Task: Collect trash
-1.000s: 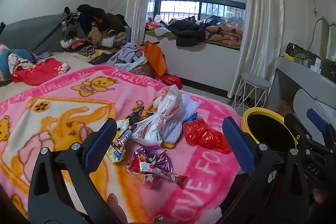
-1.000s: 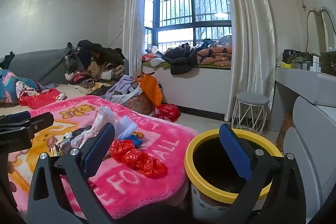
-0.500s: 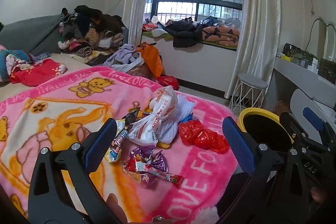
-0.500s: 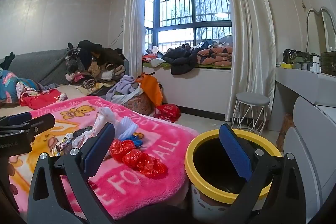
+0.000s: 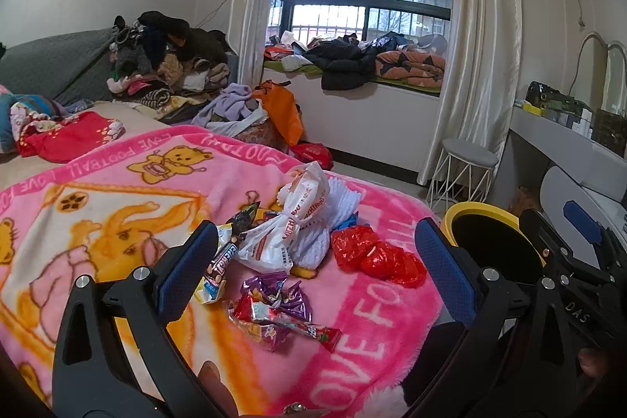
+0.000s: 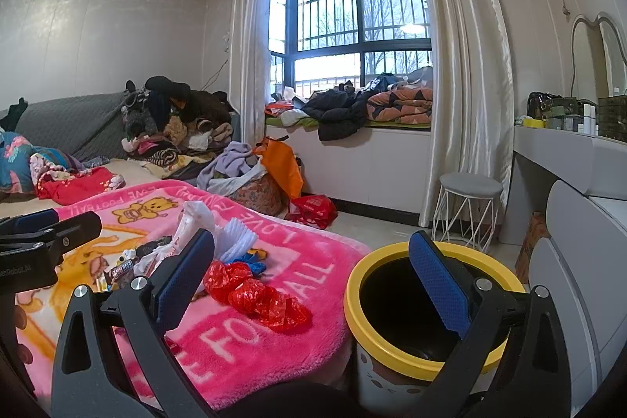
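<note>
A heap of trash lies on the pink blanket (image 5: 117, 206): a white plastic bag (image 5: 290, 226), crumpled red plastic (image 5: 376, 257), shiny candy wrappers (image 5: 274, 304) and a chocolate bar wrapper (image 5: 223, 257). My left gripper (image 5: 315, 226) hovers open just short of the heap, holding nothing. A yellow-rimmed bin (image 6: 352, 285) stands on the floor at the bed's corner. My right gripper (image 6: 309, 236) is open and empty, with its right finger over the bin's mouth. The red plastic (image 6: 254, 296) and white bag (image 6: 192, 222) lie to its left.
Clothes are piled at the bed's head (image 5: 168, 57) and on the window seat (image 5: 352, 65). An orange bag (image 5: 282, 108) and a red bag (image 5: 313, 153) sit on the floor. A white wire stool (image 6: 466, 210) and a dressing table (image 6: 568, 151) stand to the right.
The left view has turned slightly right, so the trash heap sits a little further left in it. The right gripper has barely moved. Both stay open.
</note>
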`<state>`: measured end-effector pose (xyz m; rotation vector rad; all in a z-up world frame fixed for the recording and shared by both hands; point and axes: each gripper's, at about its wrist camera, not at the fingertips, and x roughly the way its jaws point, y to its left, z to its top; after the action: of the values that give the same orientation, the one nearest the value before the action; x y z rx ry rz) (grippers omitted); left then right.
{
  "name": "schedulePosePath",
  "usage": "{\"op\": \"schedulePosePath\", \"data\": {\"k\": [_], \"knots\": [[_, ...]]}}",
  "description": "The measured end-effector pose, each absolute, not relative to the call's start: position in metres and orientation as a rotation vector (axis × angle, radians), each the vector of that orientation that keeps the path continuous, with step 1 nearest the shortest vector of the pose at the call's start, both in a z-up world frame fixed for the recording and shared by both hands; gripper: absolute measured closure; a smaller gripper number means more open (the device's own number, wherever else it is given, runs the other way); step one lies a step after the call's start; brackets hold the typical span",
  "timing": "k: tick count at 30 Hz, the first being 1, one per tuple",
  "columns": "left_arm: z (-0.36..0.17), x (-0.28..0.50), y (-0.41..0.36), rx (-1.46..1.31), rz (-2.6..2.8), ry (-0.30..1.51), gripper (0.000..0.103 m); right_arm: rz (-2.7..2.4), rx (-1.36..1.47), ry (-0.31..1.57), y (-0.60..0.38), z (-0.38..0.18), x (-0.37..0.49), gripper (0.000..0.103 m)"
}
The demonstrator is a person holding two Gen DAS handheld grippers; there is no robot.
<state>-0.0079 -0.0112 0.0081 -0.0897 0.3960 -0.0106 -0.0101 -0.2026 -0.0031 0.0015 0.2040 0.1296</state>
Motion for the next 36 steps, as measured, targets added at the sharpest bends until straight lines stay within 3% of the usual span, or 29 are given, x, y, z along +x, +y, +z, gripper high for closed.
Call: {"op": "schedulePosePath", "data": {"k": [36], "knots": [[0.010, -0.004, 0.011, -0.168, 0.023, 0.388, 0.010, 0.279, -0.030, 0.282, -0.177, -0.006, 0.006, 0.006]]}}
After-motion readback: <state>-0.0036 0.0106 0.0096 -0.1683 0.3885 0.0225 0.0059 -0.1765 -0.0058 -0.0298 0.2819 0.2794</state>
